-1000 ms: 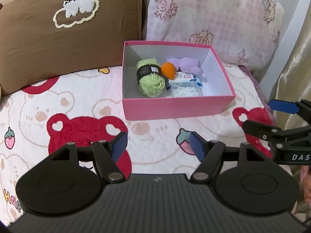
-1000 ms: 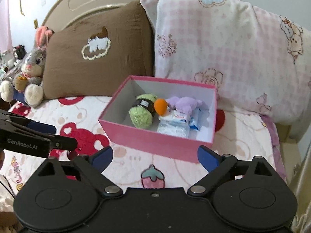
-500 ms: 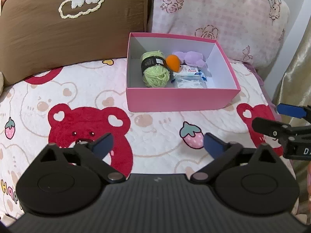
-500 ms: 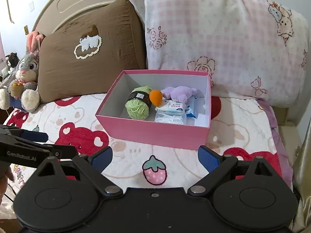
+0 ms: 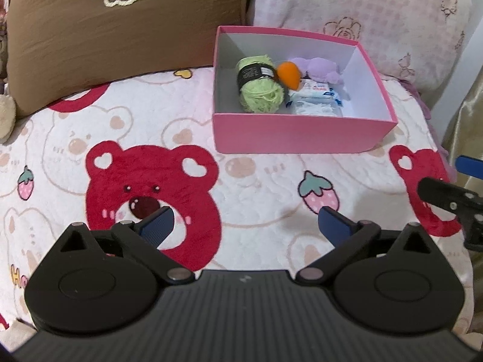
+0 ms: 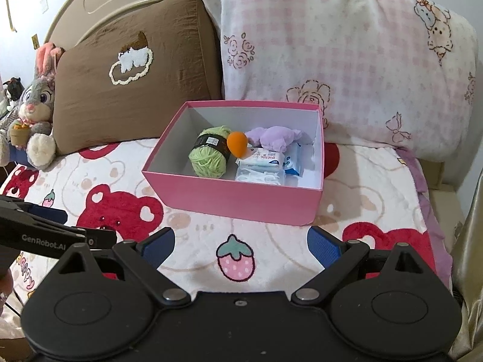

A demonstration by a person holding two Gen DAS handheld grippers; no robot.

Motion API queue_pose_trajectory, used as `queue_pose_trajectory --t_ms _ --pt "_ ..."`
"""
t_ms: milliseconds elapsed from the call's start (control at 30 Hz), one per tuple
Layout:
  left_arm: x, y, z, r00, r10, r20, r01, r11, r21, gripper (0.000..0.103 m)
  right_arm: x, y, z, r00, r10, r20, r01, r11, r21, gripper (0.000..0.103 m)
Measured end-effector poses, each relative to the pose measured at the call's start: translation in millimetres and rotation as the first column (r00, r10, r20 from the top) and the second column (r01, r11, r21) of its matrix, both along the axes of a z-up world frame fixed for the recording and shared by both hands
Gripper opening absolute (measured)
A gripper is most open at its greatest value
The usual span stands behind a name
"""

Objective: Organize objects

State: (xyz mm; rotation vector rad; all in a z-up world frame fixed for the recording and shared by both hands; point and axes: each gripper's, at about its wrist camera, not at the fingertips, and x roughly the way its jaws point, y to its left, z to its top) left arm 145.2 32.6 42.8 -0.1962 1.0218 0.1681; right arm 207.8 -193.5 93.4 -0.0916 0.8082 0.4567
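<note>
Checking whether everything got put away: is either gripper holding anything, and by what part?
Nothing is held. The left gripper and right gripper are both open over the blanket.

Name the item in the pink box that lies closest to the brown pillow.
The green yarn ball, with its black paper band. It sits at the brown pillow's end of the pink box; the orange egg-shaped sponge, purple plush and white packets lie farther away.

plush rabbit point(image 6: 34, 114) cut off at left edge, wipes packet point(image 6: 265, 160) print unreadable

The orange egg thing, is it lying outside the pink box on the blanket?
No, the orange egg-shaped thing sits inside the pink box, between the green yarn ball and the purple plush.
</note>
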Motion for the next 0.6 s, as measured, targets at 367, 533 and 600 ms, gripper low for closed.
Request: queue_pose_trajectory --t_ms 367,533,600 --pt "-8 1 11 0.999 0.030 0.012 -0.031 0.999 0.035 0.103 -5 -1 1 1.000 -0.002 0.001 0.002 1.000 -0.017 0.097" --pt "-12 1 16 0.999 0.028 0.019 -0.029 0.998 0.047 0.103 -6 -1 0 1.000 0.002 0.000 -0.002 1.000 -0.024 0.097" --pt "-13 0 17 1.000 0.019 0.019 -0.020 0.998 0.056 0.103 -6 -1 0 1.000 0.004 0.001 -0.004 1.000 -0.029 0.097"
